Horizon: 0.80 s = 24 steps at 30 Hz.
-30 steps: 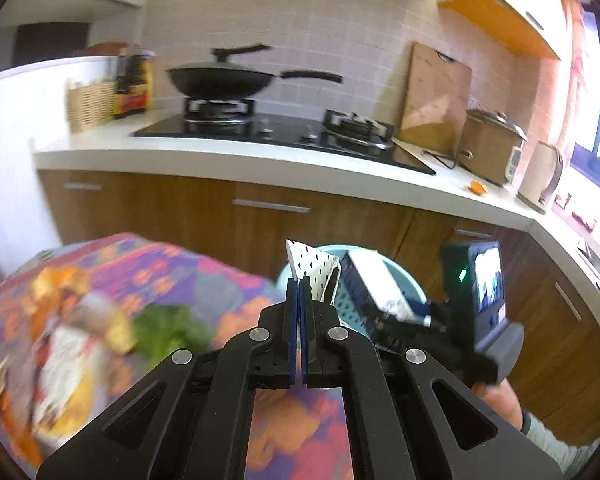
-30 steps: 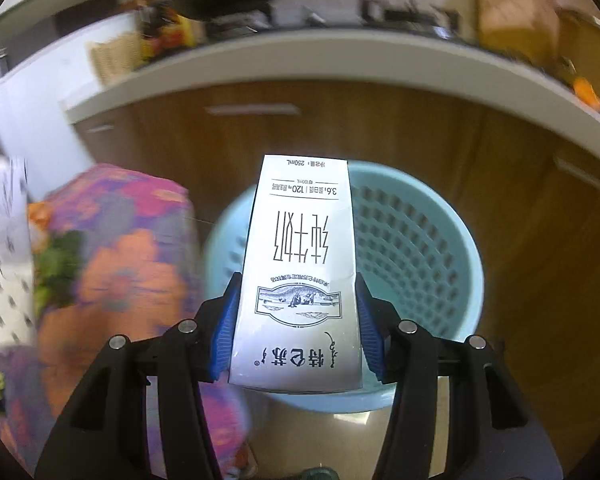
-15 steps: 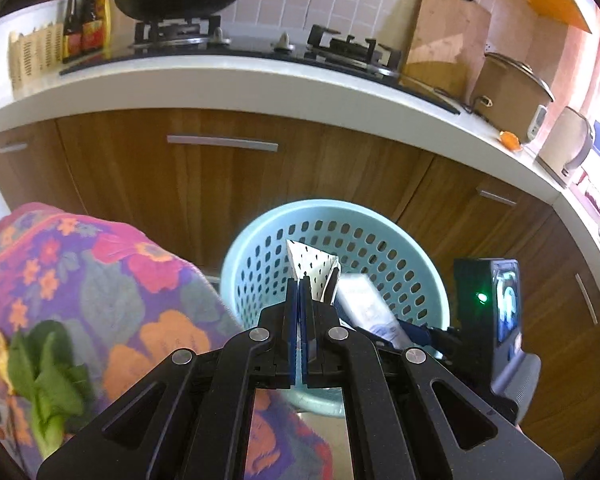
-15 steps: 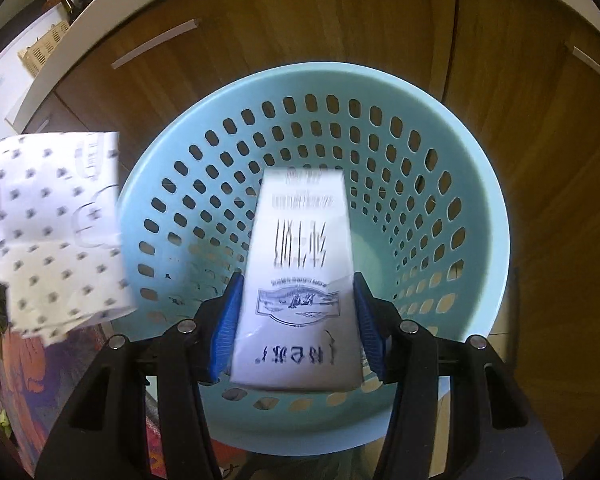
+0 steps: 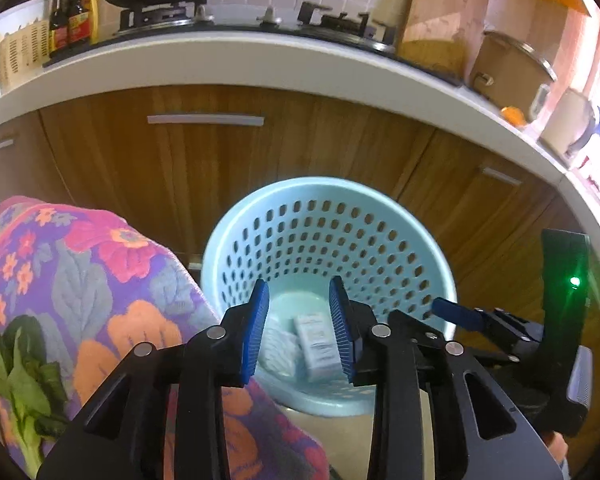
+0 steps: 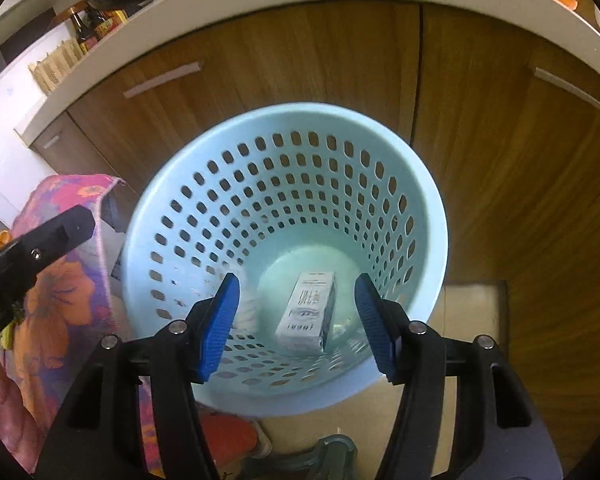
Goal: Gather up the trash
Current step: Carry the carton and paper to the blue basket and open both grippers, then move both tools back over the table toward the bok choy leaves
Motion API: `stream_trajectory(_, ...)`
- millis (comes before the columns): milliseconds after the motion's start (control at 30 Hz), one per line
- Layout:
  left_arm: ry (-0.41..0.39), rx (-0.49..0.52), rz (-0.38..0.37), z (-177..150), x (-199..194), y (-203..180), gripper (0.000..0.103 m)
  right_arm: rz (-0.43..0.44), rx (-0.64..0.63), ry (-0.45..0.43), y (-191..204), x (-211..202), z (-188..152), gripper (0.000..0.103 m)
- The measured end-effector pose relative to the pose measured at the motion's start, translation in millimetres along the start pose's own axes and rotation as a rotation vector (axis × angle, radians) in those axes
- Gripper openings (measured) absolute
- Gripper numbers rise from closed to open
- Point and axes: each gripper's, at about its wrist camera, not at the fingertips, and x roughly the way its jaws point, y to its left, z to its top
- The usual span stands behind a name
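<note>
A light-blue perforated trash basket [image 5: 328,216] [image 6: 420,184] stands on the floor before the cabinets. A white milk carton [image 6: 308,312] [image 5: 316,344] lies on its bottom. A white dotted paper [image 5: 278,346] [image 6: 246,312] lies beside it on the left. My left gripper [image 5: 300,328] is open and empty above the basket's near rim. My right gripper [image 6: 298,320] is open and empty above the basket. The right gripper also shows at the right of the left wrist view [image 5: 456,316].
A table with a floral cloth [image 5: 100,288] [image 6: 60,280] stands left of the basket, with green leaves [image 5: 16,384] on it. Wooden cabinets [image 5: 220,152] under a white counter [image 5: 220,68] stand behind. A pan, bottles and a cooker stand on the counter.
My left gripper opened and let the dotted paper fall into the basket. My right gripper opened and let the milk carton fall into it. Both items now lie on the bottom.
</note>
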Motion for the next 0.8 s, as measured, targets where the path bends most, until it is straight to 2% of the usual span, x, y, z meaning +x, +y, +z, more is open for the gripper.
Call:
stream_trajectory(67,-0.019,0.010,-0.009,0.2,-9.7,-1.3,0.046,0.005,0.002,-0.008,0.8,-4.7,1.1,0.056)
stream_trajectory(267,-0.086,0.025,-0.010,-5.9,-50.8,-3.1,0.046,0.028,-0.013,-0.057,7.6,-33.6,2.2,0.056)
stream_trajectory(433,-0.192,-0.004,-0.016,-26.7,-111.8,1.6,0.047,0.088,-0.094,-0.110,38.2,-57.7,0.9,0.056)
stream_trajectory(567,-0.293,-0.059,-0.001,-52.5,-171.4,16.3,0.060,0.170,-0.196,-0.173,75.9,-81.2,-6.0,0.056)
stream_trajectory(700,-0.384,-0.118,0.067,-83.4,-226.3,39.8,0.071,0.246,-0.321,-0.217,123.6,-95.6,-18.0,0.056)
stream_trajectory(800,-0.432,-0.157,0.145,-105.5,-257.0,59.1,0.074,0.287,-0.414,-0.229,160.3,-99.0,-30.5,0.056)
